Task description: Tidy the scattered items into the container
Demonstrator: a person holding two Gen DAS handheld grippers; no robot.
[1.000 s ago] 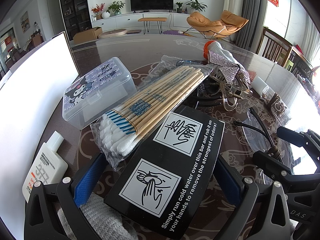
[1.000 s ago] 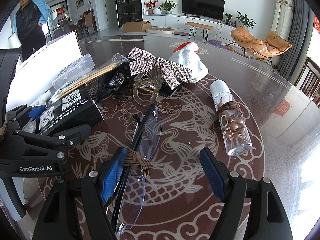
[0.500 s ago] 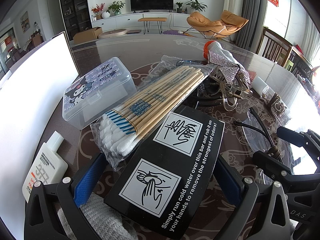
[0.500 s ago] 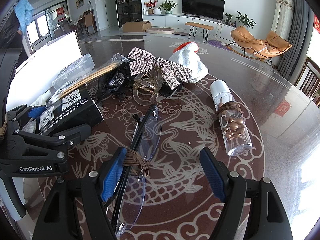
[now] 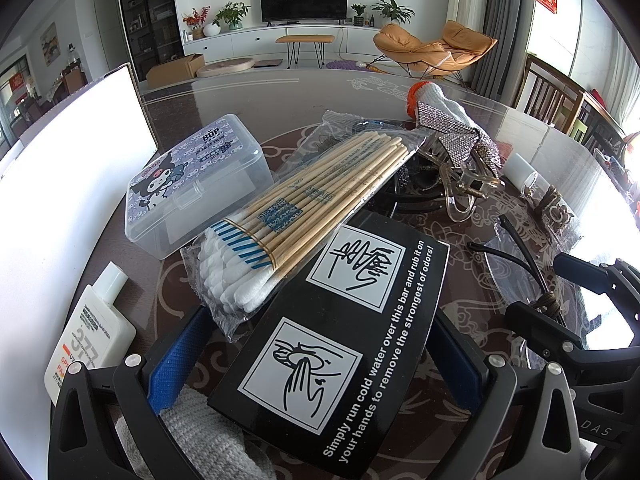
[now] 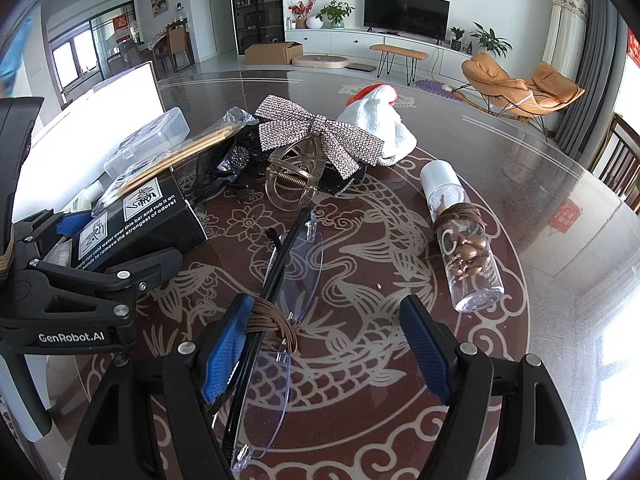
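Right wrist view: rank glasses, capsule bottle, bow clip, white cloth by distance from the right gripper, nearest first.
1. Glasses, between the jaws of the right gripper, toward its left finger.
2. Capsule bottle, ahead right.
3. Bow clip, ahead, centre.
4. White cloth, just behind the bow.

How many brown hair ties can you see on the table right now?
2. One brown hair tie is wound around the folded glasses by the right hand-held gripper; another wraps the clear capsule bottle. Clutter could hide more.

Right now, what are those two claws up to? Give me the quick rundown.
Both claws open. Left claw straddles black box, swab packet lying on it. Right claw over glasses. Nothing gripped yet.
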